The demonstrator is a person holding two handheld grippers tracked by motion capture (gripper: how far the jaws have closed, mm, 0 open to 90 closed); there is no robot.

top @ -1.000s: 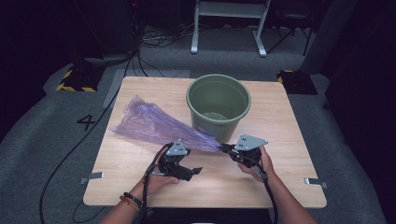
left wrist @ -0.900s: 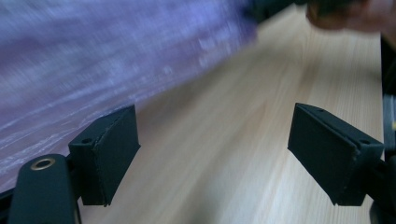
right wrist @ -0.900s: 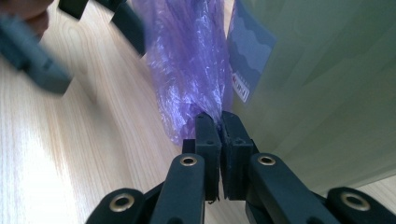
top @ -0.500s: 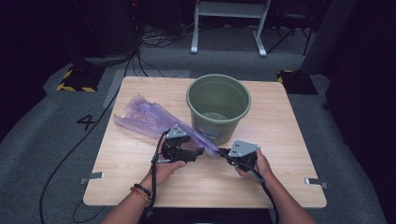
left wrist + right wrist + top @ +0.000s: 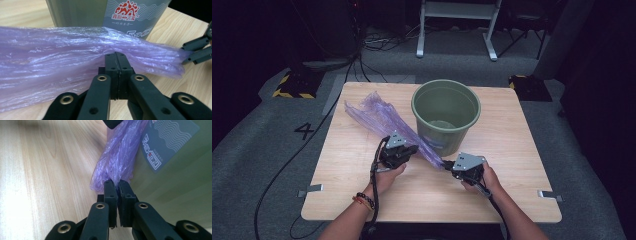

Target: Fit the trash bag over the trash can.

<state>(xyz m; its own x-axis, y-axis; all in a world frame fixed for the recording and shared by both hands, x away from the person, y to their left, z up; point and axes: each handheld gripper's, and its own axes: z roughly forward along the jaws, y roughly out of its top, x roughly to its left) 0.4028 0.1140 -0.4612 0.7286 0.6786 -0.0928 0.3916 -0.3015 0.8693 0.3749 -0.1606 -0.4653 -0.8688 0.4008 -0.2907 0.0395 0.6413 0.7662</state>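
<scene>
Both grippers (image 5: 412, 152) (image 5: 447, 164) pinch the bag (image 5: 377, 115), hiding its end.

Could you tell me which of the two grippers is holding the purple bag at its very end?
The right gripper: it pinches the gathered tip of the bag beside the bin. The left gripper grips the bag further along, mid-length.

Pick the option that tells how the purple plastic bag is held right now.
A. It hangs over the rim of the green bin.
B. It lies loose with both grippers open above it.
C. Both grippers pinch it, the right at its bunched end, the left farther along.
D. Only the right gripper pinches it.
C: the right gripper is clamped on the bunched tip of the purple plastic bag, and the left gripper has just closed on its edge farther along.
</scene>
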